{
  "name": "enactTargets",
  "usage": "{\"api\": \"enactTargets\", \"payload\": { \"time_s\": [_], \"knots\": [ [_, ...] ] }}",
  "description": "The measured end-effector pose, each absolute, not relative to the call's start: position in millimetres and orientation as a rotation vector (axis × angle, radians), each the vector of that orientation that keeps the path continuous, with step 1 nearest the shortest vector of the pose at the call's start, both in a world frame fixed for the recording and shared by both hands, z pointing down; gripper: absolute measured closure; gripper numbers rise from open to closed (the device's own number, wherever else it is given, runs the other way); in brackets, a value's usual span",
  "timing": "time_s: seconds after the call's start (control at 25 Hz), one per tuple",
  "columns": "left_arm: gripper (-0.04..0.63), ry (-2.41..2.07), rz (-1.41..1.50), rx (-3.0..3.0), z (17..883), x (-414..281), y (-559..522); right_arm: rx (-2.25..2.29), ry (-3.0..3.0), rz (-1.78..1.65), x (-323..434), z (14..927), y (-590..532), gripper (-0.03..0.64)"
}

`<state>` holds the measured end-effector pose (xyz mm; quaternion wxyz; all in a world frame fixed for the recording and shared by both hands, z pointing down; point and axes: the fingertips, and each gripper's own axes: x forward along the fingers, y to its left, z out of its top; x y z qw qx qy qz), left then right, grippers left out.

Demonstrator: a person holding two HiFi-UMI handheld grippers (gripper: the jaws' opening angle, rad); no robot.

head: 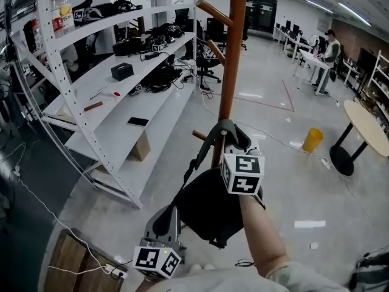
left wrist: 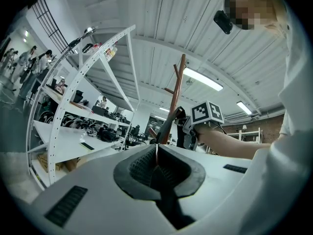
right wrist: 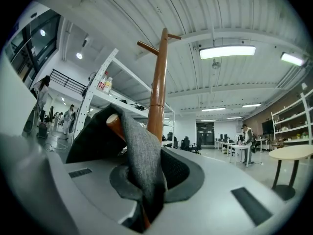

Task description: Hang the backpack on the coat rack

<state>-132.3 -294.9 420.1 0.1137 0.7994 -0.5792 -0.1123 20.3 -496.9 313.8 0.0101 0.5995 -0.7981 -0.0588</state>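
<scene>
A brown wooden coat rack [head: 231, 72] stands in the middle of the head view, with short pegs up its pole. The black backpack [head: 206, 210] hangs in front of its lower part. My right gripper [head: 228, 140] is shut on the backpack's grey handle strap [right wrist: 139, 160], which is draped over a low peg [right wrist: 113, 123] beside the pole [right wrist: 157, 92]. My left gripper [head: 172, 216] is below and to the left, at the backpack's lower edge. Its jaws are shut on a thin fold of black fabric [left wrist: 161, 180]. In the left gripper view the right gripper [left wrist: 188, 129] shows ahead at the rack.
White metal shelving [head: 115, 96] with boxes and cables runs along the left. A wooden board [head: 67, 260] and a power strip lie at lower left. To the right are a yellow bin [head: 312, 140], a round table [head: 368, 126] and a person [head: 331, 50] far off.
</scene>
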Motion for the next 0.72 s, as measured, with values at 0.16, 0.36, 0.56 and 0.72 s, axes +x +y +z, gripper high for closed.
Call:
{"api": "enactTargets", "payload": {
  "time_s": [0.16,0.36,0.56,0.72],
  "knots": [
    [0.571,-1.680,-0.316,2.346,423.5,-129.6,-292.1,1.873,-2.506,-0.187,16.0,318.3,-492.5,0.577],
    [0.571,-1.678,-0.313,2.353,421.5,-129.0,-288.1,1.866,-2.521,-0.202,13.9,322.8,-486.8,0.530],
    [0.571,-1.674,-0.306,2.349,424.2,-130.1,-284.4,1.855,-2.490,-0.227,13.0,331.4,-481.4,0.484],
    [0.571,-1.660,-0.297,2.354,428.2,-129.7,-280.1,1.848,-2.477,-0.211,14.6,340.7,-473.3,0.447]
  ]
}}
